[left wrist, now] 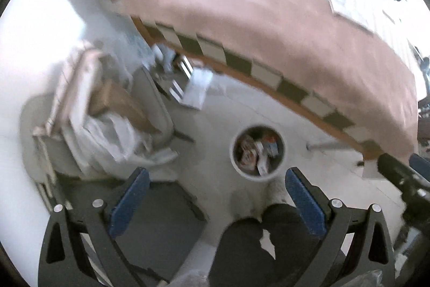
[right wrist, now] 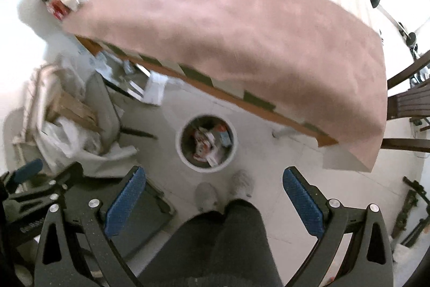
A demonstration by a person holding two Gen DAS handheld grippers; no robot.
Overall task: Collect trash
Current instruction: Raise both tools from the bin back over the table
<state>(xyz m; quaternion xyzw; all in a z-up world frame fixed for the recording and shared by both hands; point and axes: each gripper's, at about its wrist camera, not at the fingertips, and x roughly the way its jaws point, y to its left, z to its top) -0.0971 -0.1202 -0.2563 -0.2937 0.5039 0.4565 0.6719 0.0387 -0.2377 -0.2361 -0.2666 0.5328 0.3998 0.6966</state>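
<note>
Right wrist view: round white trash bin (right wrist: pixel 206 143) on pale tiled floor (right wrist: pixel 290 174), near pink-covered table (right wrist: pixel 242 39) edge.
Left gripper (left wrist: pixel 217 202): wide open, empty.
Right gripper (right wrist: pixel 213 202): wide open, empty.

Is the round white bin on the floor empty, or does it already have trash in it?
Partly filled: the round white bin stands upright and lidless, with crumpled red-and-white wrappers lying inside, below its rim.

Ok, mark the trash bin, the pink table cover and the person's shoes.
trash bin (right wrist: pixel 180 149), right wrist view, on its white rim.
pink table cover (right wrist: pixel 242 26), right wrist view, mid-cloth.
shoes (right wrist: pixel 243 182), right wrist view, one shoe's top.
</note>
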